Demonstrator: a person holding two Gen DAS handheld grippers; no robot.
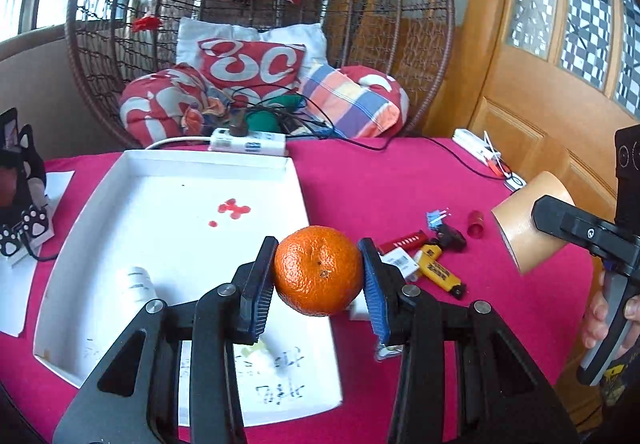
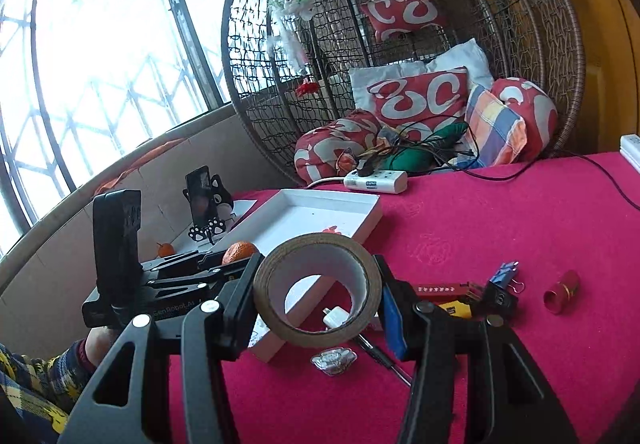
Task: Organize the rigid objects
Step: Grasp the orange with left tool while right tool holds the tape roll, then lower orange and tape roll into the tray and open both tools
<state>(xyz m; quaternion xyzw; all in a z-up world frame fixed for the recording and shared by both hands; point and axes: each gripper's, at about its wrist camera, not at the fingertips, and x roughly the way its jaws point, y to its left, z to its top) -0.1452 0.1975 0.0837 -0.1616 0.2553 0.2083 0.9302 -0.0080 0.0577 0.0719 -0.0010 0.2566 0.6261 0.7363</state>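
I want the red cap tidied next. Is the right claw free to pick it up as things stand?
Probably not yet: the right claw is shut on the tape roll. The red cap lies uncovered on the cloth to its right, so the way looks free once the tape is set down.

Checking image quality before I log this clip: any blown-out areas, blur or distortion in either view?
Right wrist view: the window is blown out to white, and the wicker chair bows with fisheye curve. Left wrist view: evenly lit, the tangerine is sharp, print in the white tray near the bottom edge is smeared, and the door curves at the rim.
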